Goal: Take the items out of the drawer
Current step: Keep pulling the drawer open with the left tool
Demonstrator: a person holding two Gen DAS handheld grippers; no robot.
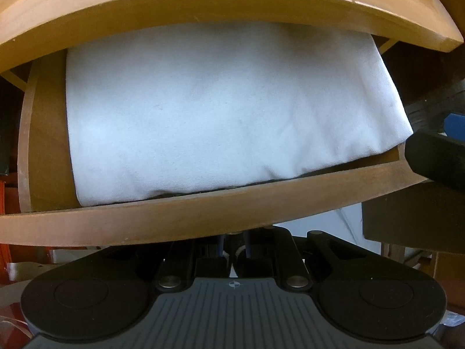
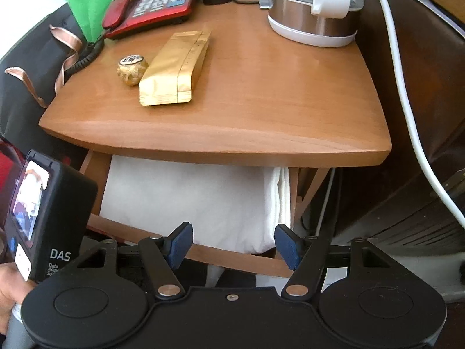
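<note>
Drawer (image 1: 186,221): pulled open under the desk top, its wooden front rail sweeping across the lower middle of the left wrist view.
White cloth (image 1: 221,116): folded and lying inside the drawer, filling most of it; in the right wrist view it sits centre frame, its stacked folds showing at the right edge.
Left claw (image 1: 234,247): pressed together, low centre of its own view, just below the drawer's front rail; whether it pinches anything there, I can't tell.
Right claw (image 2: 234,245): spread wide, blue pads (image 2: 181,242) apart with nothing between them, hanging before the drawer's front edge.
Desk (image 2: 261,87): upper half of the right wrist view.
On top: gold pouch (image 2: 174,69), foil ball (image 2: 132,68) just beside it, red telephone (image 2: 154,5) upper left, kettle (image 2: 314,8) upper right.
</note>
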